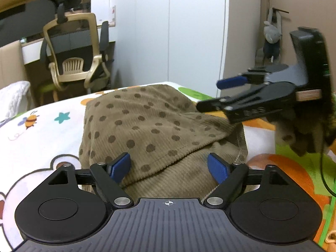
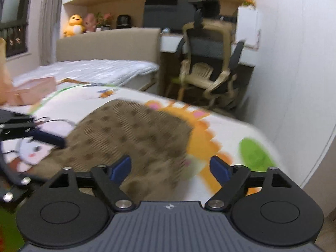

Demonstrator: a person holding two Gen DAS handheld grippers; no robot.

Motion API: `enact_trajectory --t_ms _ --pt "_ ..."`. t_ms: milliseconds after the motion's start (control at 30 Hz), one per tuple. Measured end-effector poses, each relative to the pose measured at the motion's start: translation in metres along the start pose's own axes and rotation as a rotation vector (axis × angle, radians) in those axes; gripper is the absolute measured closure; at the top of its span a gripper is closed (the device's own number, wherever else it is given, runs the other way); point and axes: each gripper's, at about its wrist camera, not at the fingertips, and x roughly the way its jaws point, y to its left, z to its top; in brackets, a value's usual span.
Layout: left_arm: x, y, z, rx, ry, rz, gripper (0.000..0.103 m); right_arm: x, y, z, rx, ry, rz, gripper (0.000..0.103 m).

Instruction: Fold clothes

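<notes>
Brown dotted garment lay on bedsheet between left gripper's spread fingers; right gripper hovered beside, also spread.

Both grippers share one build: the left gripper and right gripper have blue finger pads on black linkage arms, silver screws at the pivots, and a ribbed grey body with a small crosshair mark.
</notes>
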Motion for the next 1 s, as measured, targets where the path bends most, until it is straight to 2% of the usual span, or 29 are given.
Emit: enact_trajectory --t_ms 100,167,300,400,533,633,700,800,933,1000 --pt "-0.012 0.004 -0.002 0.000 -0.025 -0.034 0.012 0.009 0.013 -0.019 -0.069 0.053 -0.030 0.004" --pt "-0.023 0.010 -0.001 -0.013 -0.057 -0.060 0.009 0.008 0.014 -0.027 -0.063 0.051 -0.056 0.000" --pt "-0.036 0.032 0.019 -0.079 -0.130 -0.070 0.010 0.009 0.012 -0.030 -0.038 0.044 -0.050 0.000" --pt "-0.023 0.050 0.044 -0.155 -0.159 -0.091 0.010 0.008 0.012 -0.030 -0.046 0.032 -0.046 0.000" --pt "0.035 0.072 0.071 -0.288 -0.067 -0.094 0.010 0.004 0.000 -0.033 0.017 0.047 0.019 0.000" --pt "0.076 0.079 0.069 -0.290 0.032 -0.001 0.011 -0.004 -0.018 -0.031 0.094 0.054 0.065 0.000" --pt "0.067 0.082 0.066 -0.256 0.008 0.007 0.010 -0.008 -0.034 -0.027 0.171 0.044 0.075 0.000" --pt "0.039 0.101 0.054 -0.304 0.000 -0.003 0.008 -0.005 -0.054 -0.013 0.313 0.016 0.118 0.000" --pt "0.026 0.133 0.022 -0.406 0.060 -0.016 0.007 0.026 -0.049 0.006 0.324 0.027 0.086 0.000" --pt "0.031 0.145 0.007 -0.497 0.075 -0.067 0.007 0.048 -0.036 0.007 0.248 0.100 0.023 0.000"
